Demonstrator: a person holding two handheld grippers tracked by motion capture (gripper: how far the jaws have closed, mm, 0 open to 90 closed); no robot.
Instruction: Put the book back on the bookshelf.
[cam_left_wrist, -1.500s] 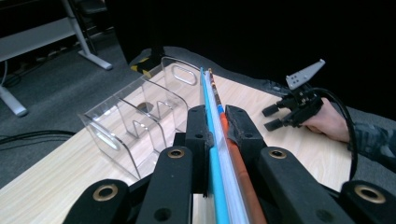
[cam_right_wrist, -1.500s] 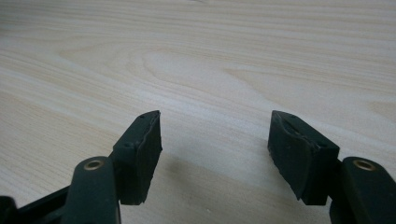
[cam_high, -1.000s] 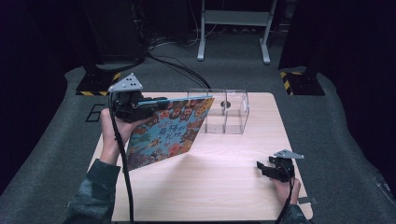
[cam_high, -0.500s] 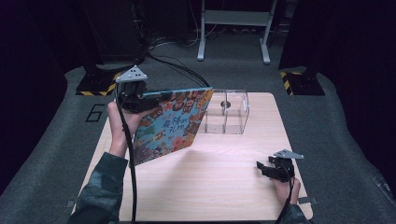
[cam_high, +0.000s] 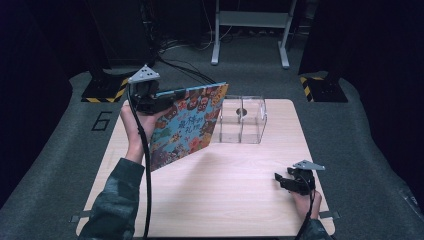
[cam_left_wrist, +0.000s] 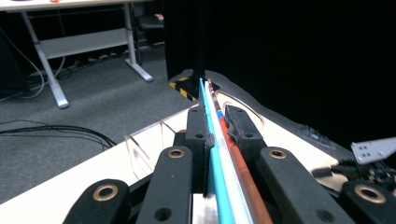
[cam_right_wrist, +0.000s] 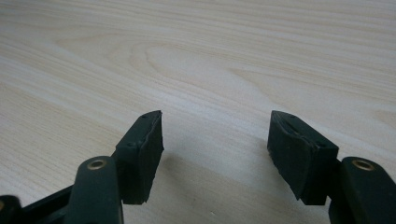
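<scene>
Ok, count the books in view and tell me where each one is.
1: a colourful picture book clamped by its top edge in the left gripper, held tilted above the table beside the clear acrylic organiser. None seem hidden.

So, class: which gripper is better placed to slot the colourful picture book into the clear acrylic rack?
Left. The left gripper already clamps the colourful picture book beside the clear acrylic rack; the right gripper sits open, far off.

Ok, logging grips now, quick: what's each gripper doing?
Left gripper: shut on the picture book.
Right gripper: open, holding nothing.
</scene>
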